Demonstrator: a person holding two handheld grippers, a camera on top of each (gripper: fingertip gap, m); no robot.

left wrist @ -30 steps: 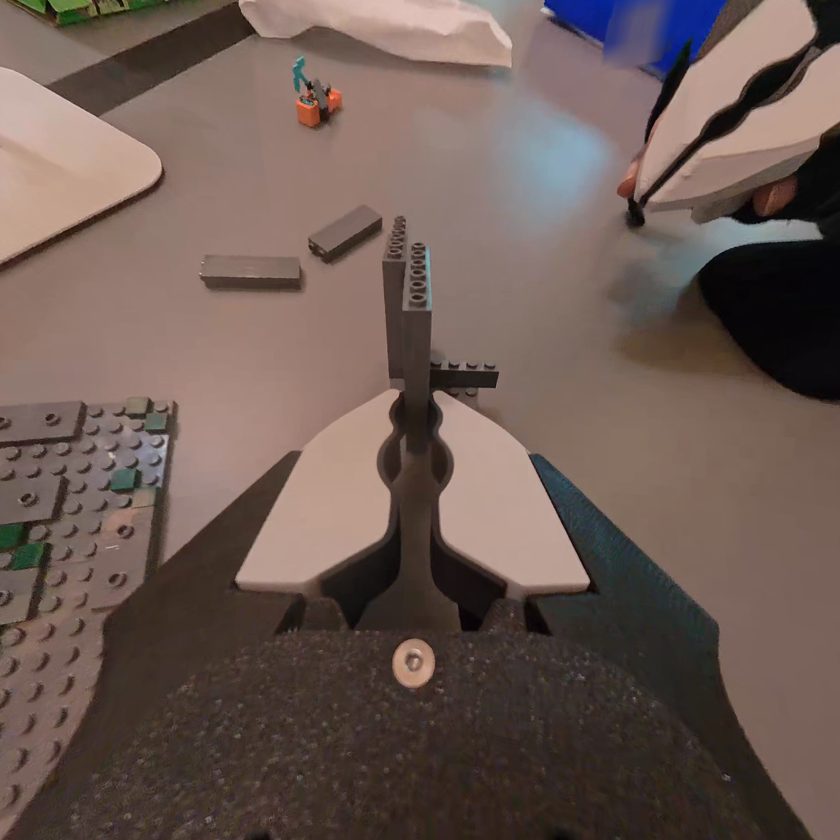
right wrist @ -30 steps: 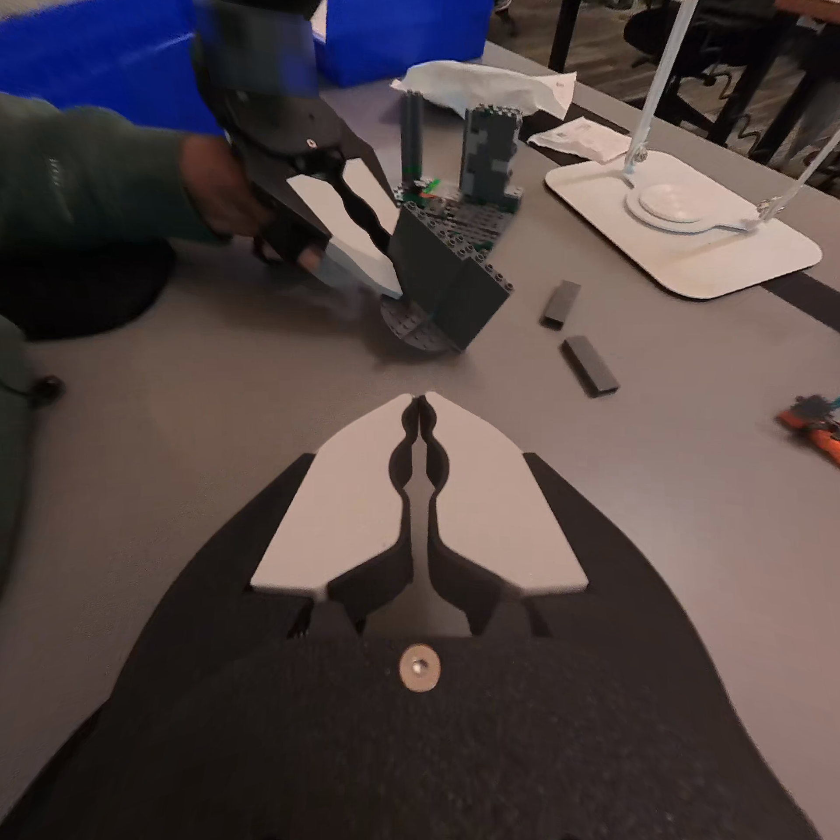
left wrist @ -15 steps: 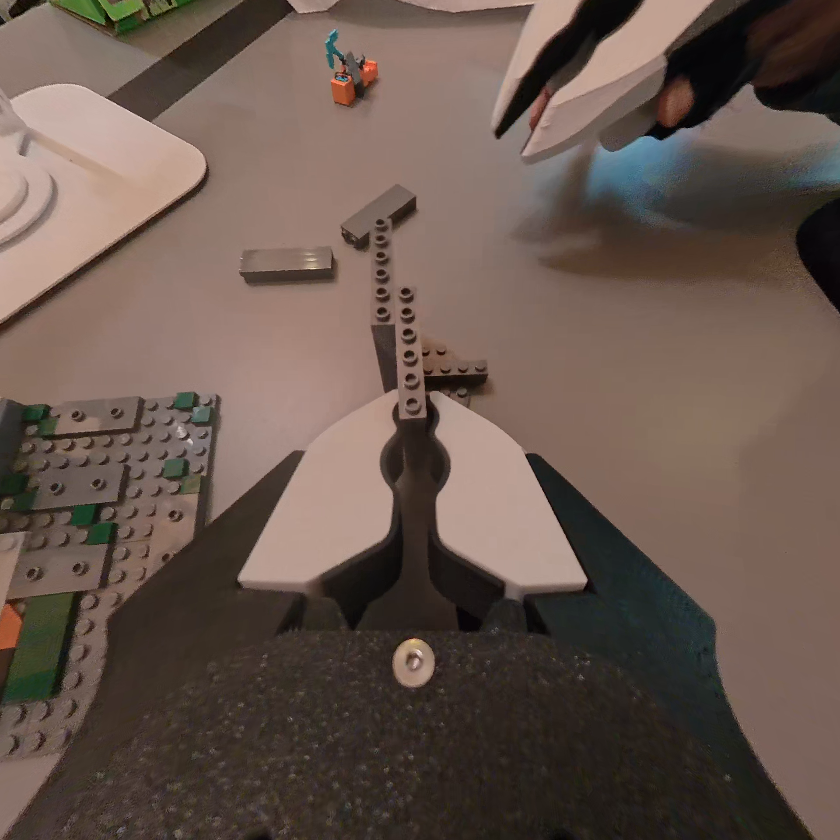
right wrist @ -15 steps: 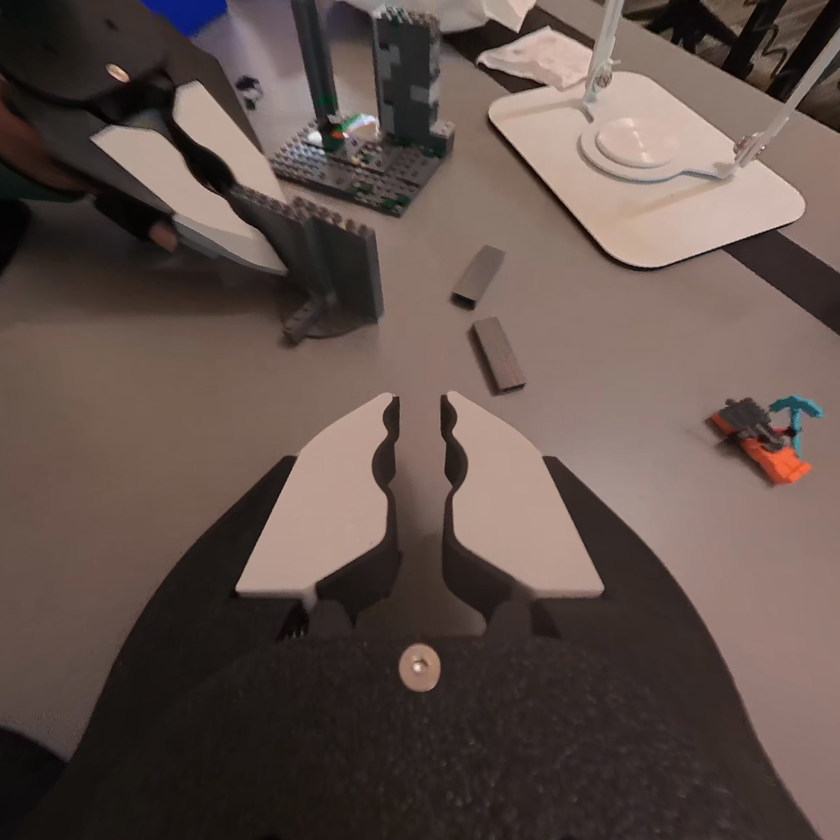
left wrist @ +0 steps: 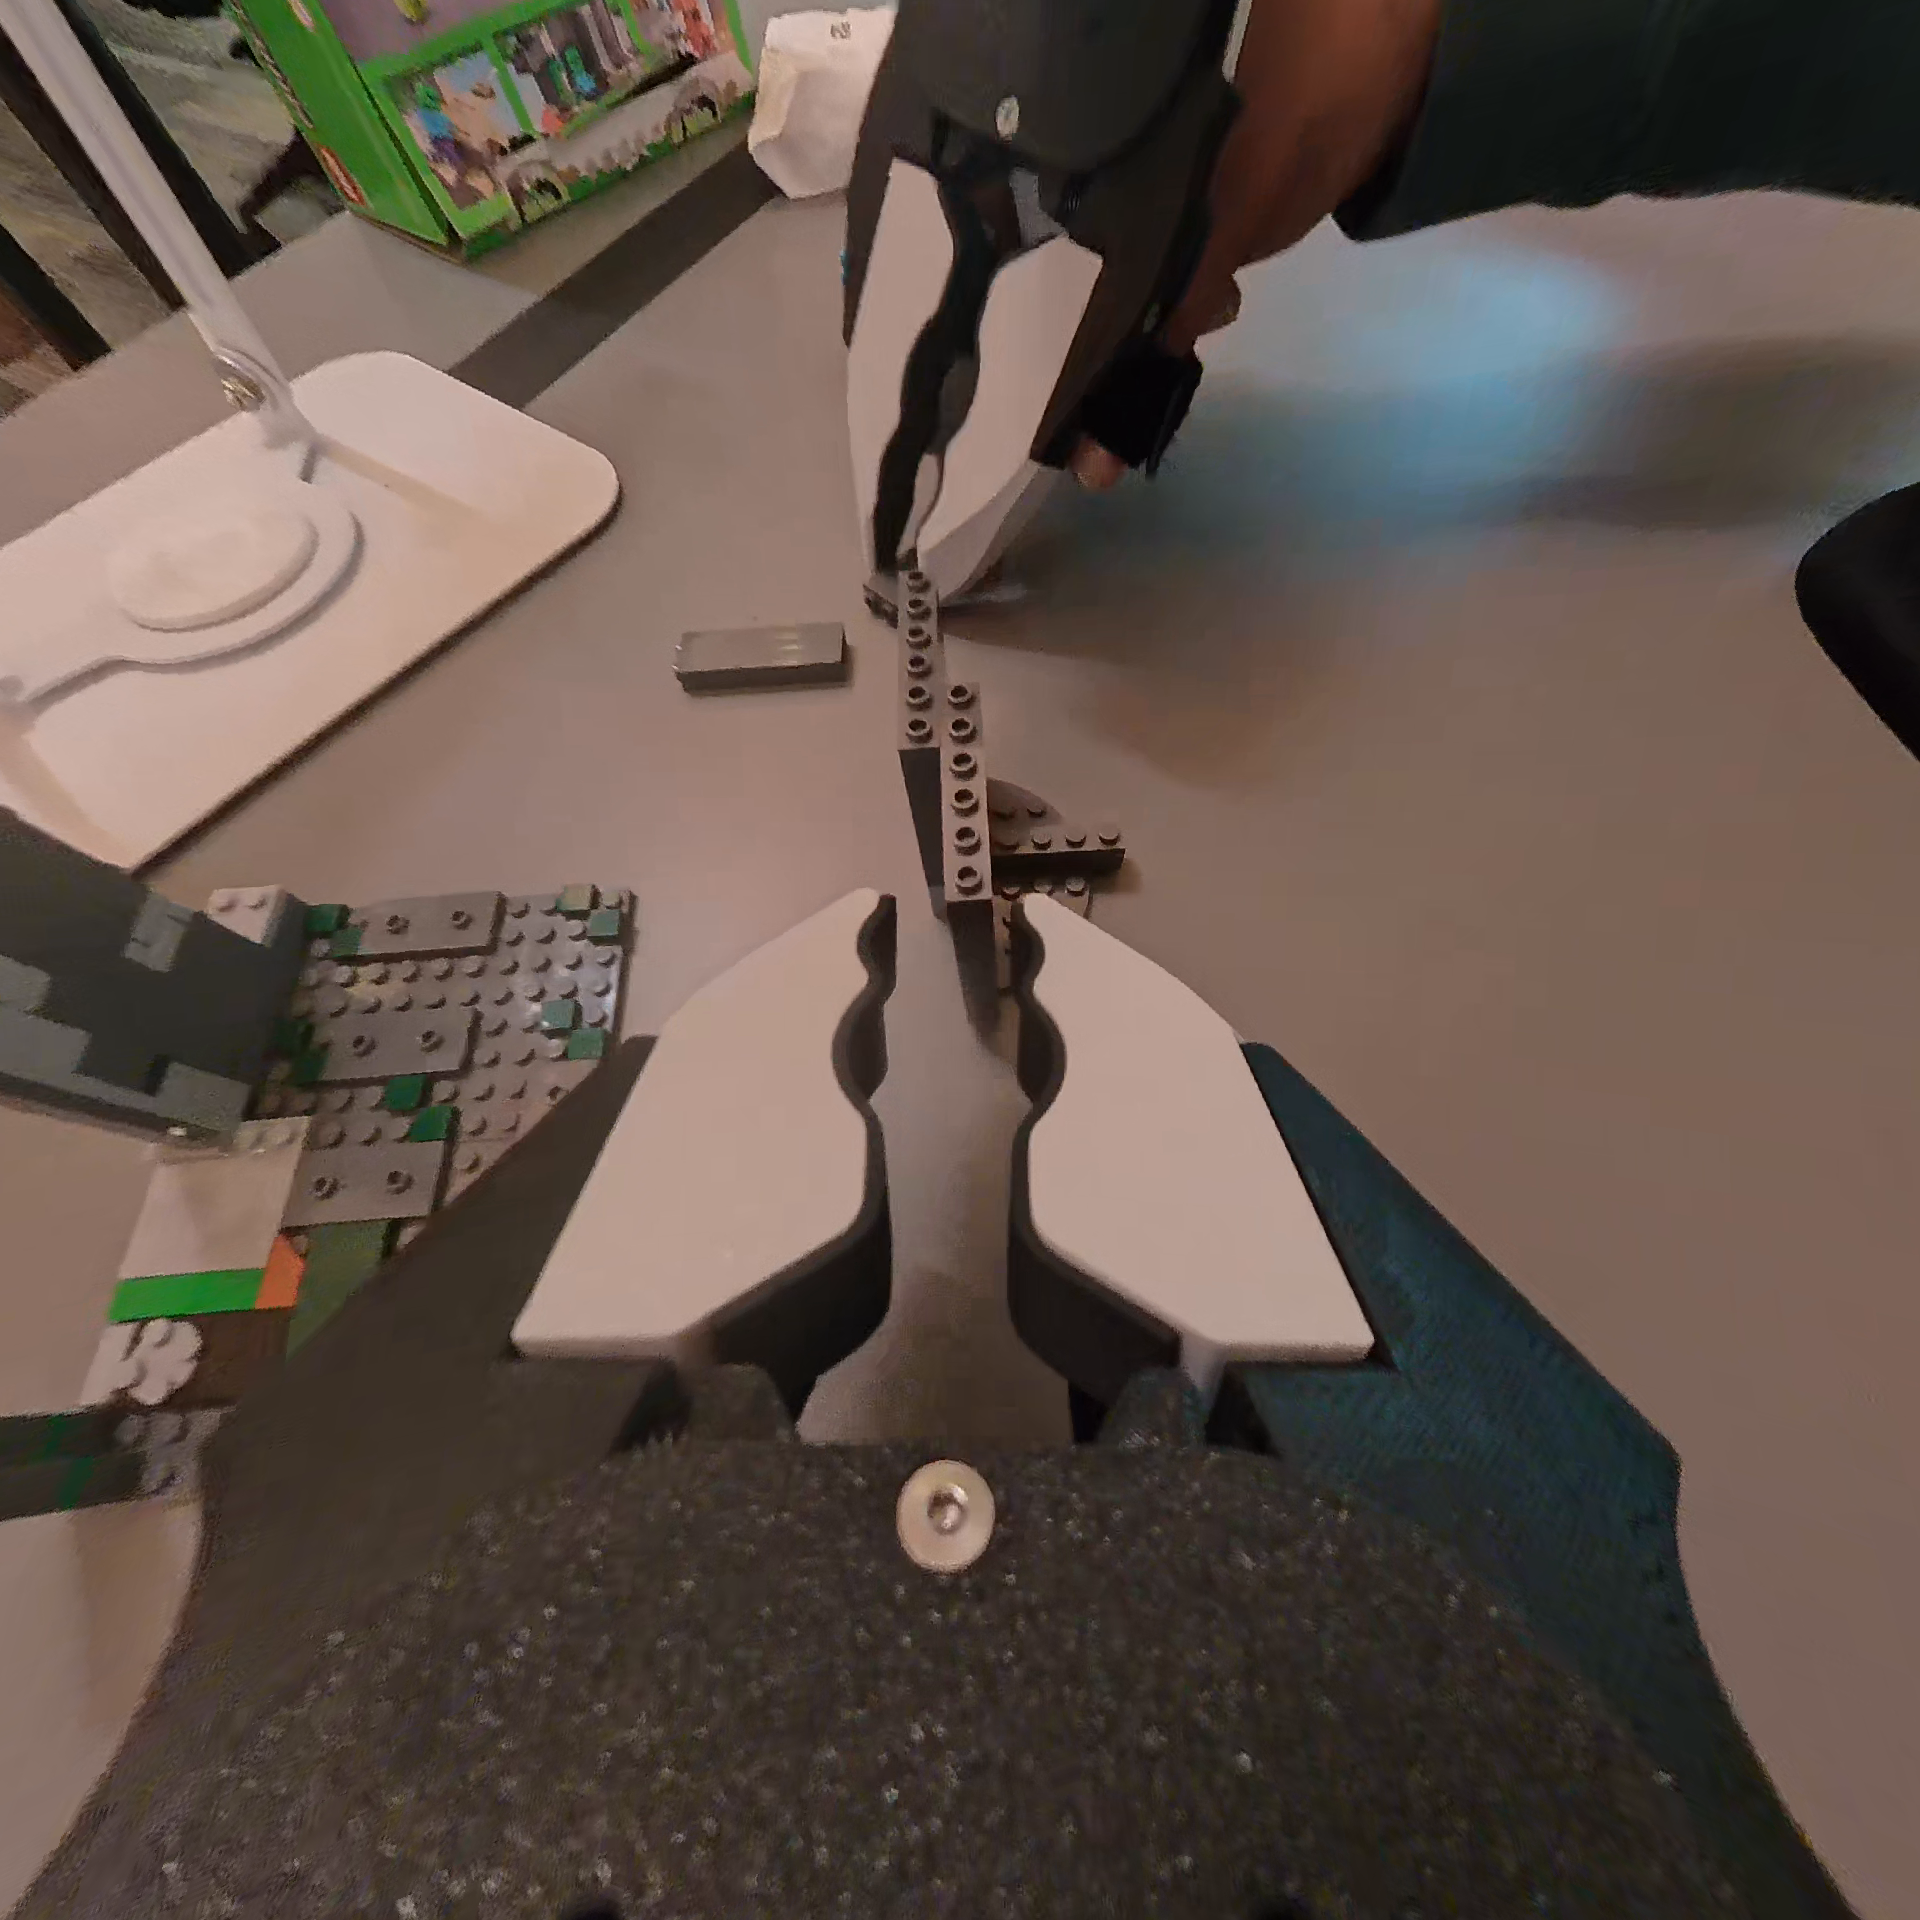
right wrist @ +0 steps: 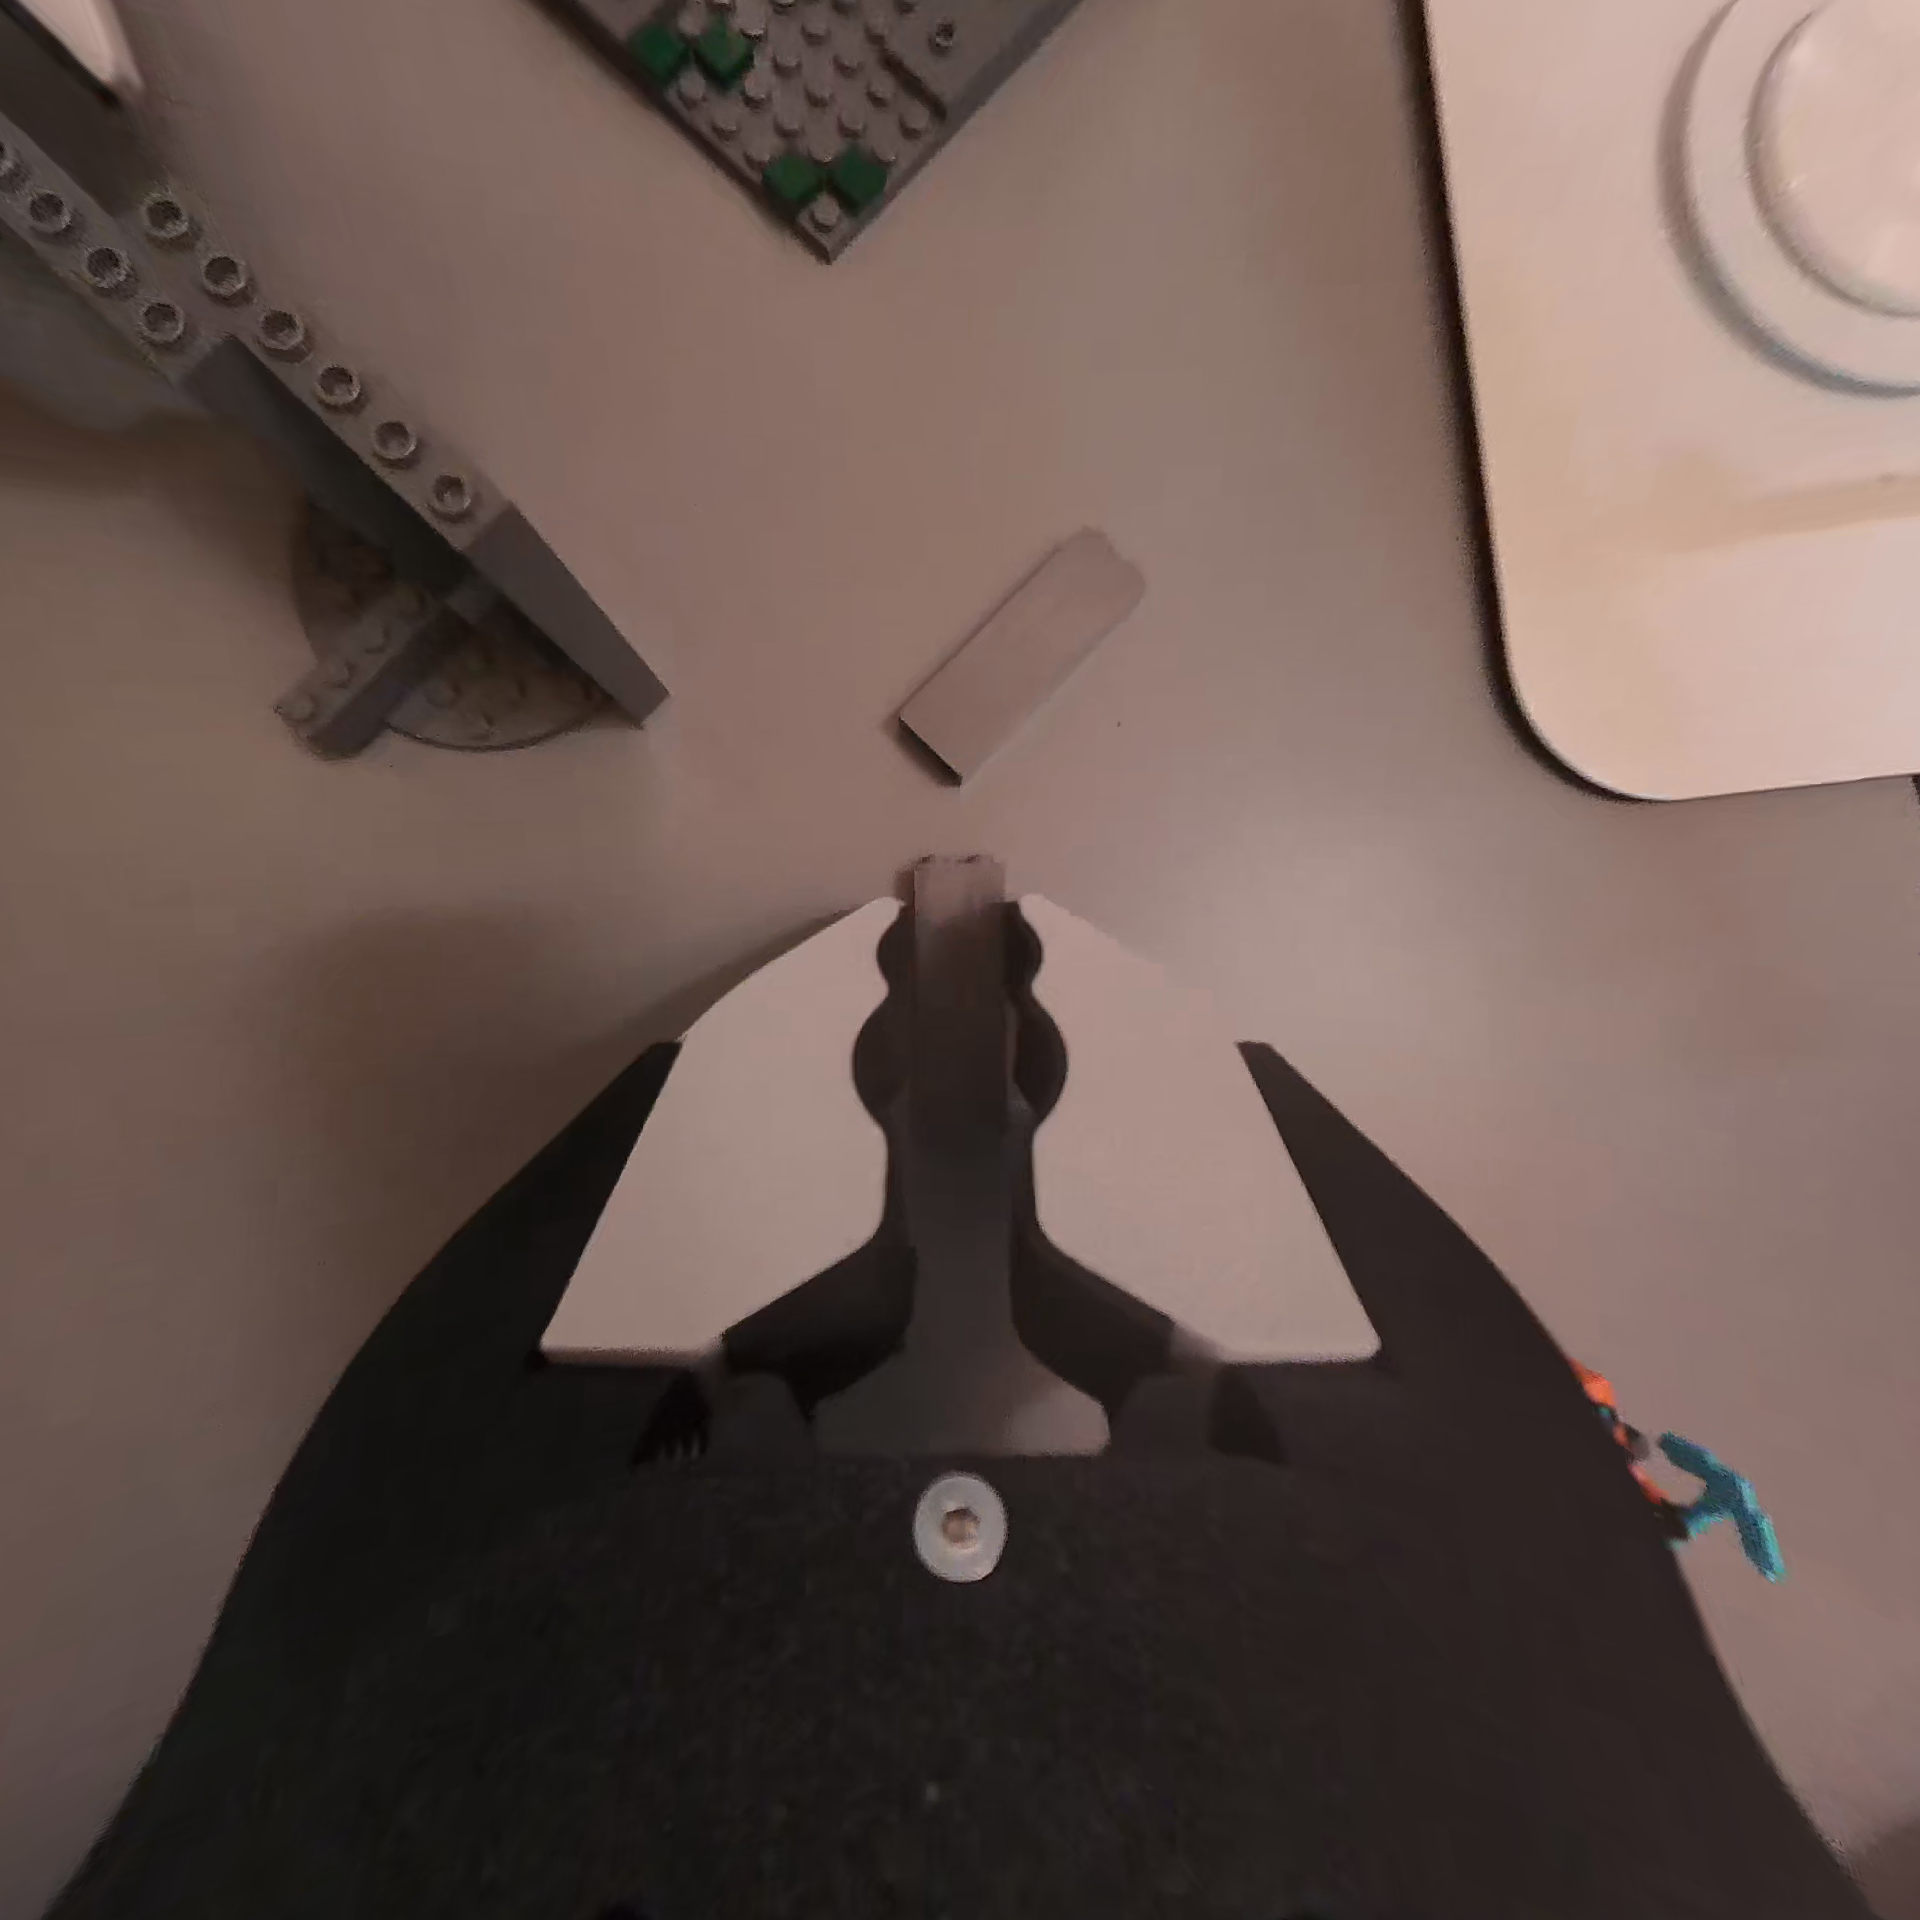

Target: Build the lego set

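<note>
A dark grey brick wall [left wrist: 940, 748] stands on a half-round plate [left wrist: 1039, 831] on the table. Its near end sits between the jaws of my left gripper [left wrist: 951, 925], which is open and not gripping it. My right gripper [right wrist: 958, 904] points down at the table, shut on a flat grey tile [right wrist: 958, 935]. The left wrist view shows it [left wrist: 914, 520] beyond the wall, tips on that tile [left wrist: 881, 601]. A second grey tile [left wrist: 764, 657] lies beside it, and it also shows in the right wrist view [right wrist: 1023, 665]. The wall [right wrist: 312, 395] is at the upper left there.
A studded grey baseplate [left wrist: 457, 997] with green bits and a tower [left wrist: 125, 1018] is at the left. A white lamp base [left wrist: 260, 582], a green box [left wrist: 520, 114] and a white bag [left wrist: 821, 114] are behind. A small orange and teal figure [right wrist: 1704, 1496] lies to the right. My left gripper's tips are some 6 cm from the half-round plate [left wrist: 1039, 831]. Look for it in the right wrist view [right wrist: 373, 638] too.
My left gripper opened and let go of the wall, which now stands on the table. My right gripper swung over, pointed down and closed around a grey tile.
</note>
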